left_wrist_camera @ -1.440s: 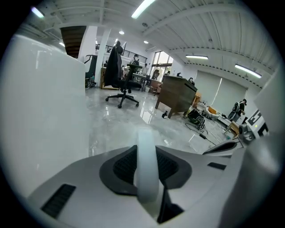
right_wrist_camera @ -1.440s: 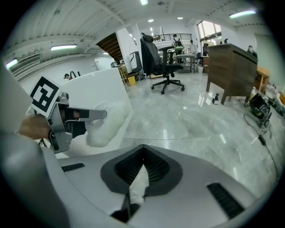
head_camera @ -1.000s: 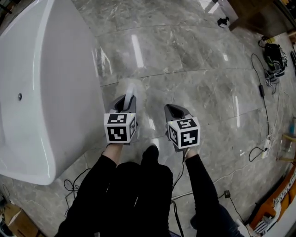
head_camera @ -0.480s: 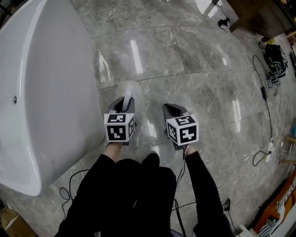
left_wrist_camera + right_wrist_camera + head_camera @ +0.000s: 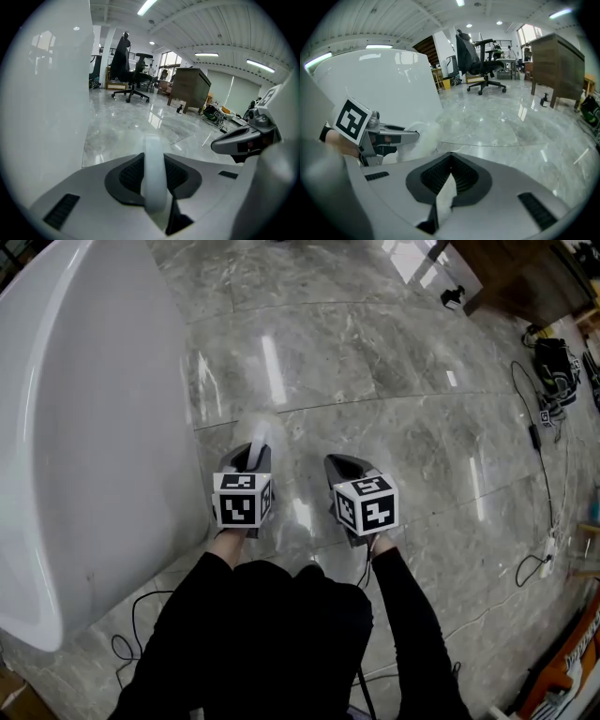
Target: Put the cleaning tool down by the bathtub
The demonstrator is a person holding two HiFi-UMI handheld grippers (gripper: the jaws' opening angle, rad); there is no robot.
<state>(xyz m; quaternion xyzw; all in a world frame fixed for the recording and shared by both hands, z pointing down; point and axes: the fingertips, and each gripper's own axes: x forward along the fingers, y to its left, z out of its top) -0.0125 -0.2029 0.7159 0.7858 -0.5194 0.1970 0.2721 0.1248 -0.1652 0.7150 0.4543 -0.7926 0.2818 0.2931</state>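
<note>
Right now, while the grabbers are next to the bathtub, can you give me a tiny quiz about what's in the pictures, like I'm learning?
1. Which gripper holds the white cleaning tool? A. left B. right C. neither
2. True or false: the white bathtub is on the person's left.
3. What wheeled seat stands far across the grey floor in the left gripper view?

Key:
1. A, the left gripper, with its jaws closed on it.
2. True.
3. A black office chair.
</note>
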